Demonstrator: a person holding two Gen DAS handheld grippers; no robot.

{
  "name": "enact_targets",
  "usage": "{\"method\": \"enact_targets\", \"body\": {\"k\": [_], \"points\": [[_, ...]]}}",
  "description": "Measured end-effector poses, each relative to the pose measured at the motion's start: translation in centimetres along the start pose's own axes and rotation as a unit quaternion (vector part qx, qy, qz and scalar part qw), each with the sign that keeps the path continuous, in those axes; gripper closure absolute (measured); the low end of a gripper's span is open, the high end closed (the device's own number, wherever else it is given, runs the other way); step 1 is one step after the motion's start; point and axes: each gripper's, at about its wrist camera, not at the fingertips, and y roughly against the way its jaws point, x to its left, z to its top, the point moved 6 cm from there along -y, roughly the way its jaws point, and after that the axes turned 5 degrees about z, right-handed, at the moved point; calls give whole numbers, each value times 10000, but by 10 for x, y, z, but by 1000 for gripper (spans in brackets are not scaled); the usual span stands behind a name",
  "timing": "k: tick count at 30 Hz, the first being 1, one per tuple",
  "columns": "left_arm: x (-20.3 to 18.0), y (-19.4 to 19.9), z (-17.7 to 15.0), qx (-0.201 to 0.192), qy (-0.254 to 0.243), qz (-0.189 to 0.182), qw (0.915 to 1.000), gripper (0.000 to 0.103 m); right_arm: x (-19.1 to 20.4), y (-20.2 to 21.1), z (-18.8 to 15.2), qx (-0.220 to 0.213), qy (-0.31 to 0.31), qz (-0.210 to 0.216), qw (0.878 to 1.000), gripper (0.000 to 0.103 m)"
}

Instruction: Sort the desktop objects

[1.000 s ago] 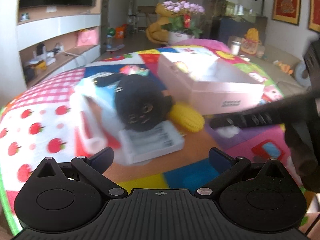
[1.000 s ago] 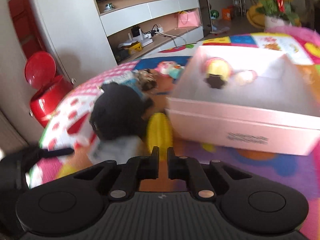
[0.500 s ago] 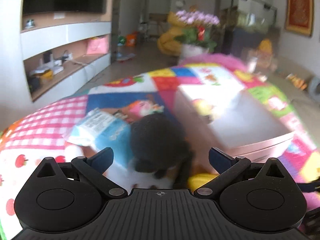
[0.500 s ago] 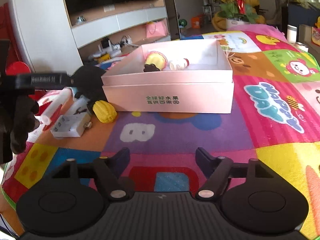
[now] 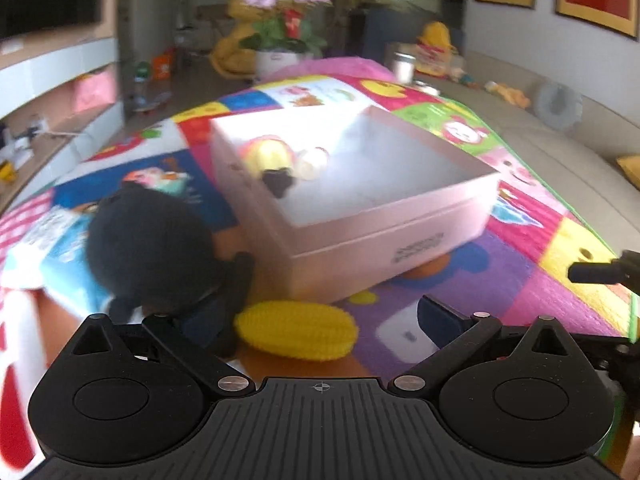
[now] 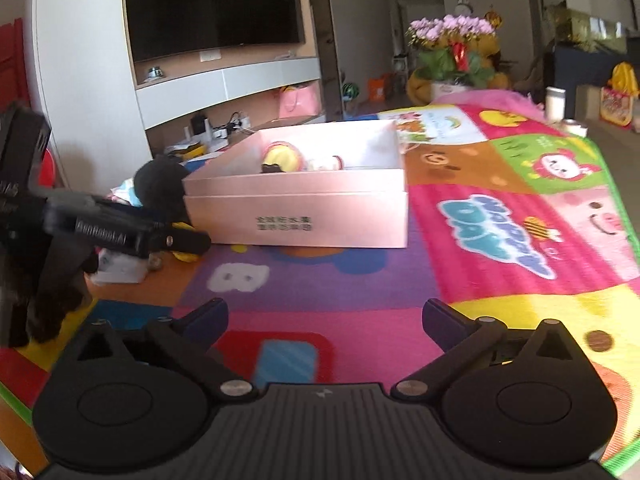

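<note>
An open pink box (image 5: 360, 240) sits mid-mat with a yellow-pink toy (image 5: 268, 156) and a small white item inside. A black plush cat (image 5: 148, 244) lies at its left corner. In front of the box a yellow knitted corn (image 5: 296, 330) lies on the mat. My left gripper (image 5: 316, 320) is open, with the corn between its fingers and not pinched. My right gripper (image 6: 324, 314) hangs over bare mat short of the box (image 6: 296, 208). Its jaws are opening wide with nothing between them. The left gripper's finger (image 6: 188, 240) shows beside the plush (image 6: 160, 184).
A blue-white packet (image 5: 52, 248) lies left of the plush and a white battery case (image 6: 120, 272) under the left gripper. A flower pot (image 6: 452, 52) and a white cup (image 6: 556, 102) stand at the far end. The mat's green edge (image 6: 616, 200) runs along the right.
My left gripper swung right from the plush toward the box and came down over the corn. My right gripper went from shut to wide open and pulled back from the box.
</note>
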Motion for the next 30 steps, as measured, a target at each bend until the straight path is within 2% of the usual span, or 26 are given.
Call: {"method": "enact_targets", "body": {"k": [2,5,7,9,12,15,18,20,22,25,26,30], "points": [[-13,0,-3,152,-192,-350,9991,0,-6,0,-3,23,-120,-23,9999,0],[-39,6,-18,305,-603,-615,9958,0,-15,-2,-3,22,-450,-31,9990,0],[-55,16,-29,322,-681,-911,9930,0,-20,-2,-3,13,-597,-15,9982,0],[-63,28,-38,256,-591,-973,9932,0,-22,-2,-4,11,-653,-6,9979,0],[-61,48,-46,88,-290,-693,9971,0,-23,-5,-6,139,-705,47,9974,0],[-50,69,-48,-282,-6,-96,9996,0,-20,-7,-7,207,-645,-34,9977,0],[-32,81,-50,-692,240,766,9944,0,-20,-8,-7,222,-752,-101,9969,0],[-22,84,-55,-743,336,1181,9896,0,-22,-8,-6,244,-830,-75,9962,0],[-14,85,-58,-650,501,1291,9882,0,-21,-9,-6,301,-754,-86,9967,0],[2,88,-61,-559,952,1254,9859,0,-12,-16,1,537,-288,-107,9981,0],[6,87,-62,-540,1053,1244,9851,0,-10,-19,7,478,-123,-167,9986,0],[22,87,-67,-343,1638,1104,9797,0,-4,-34,43,-87,660,-966,9931,0]]}}
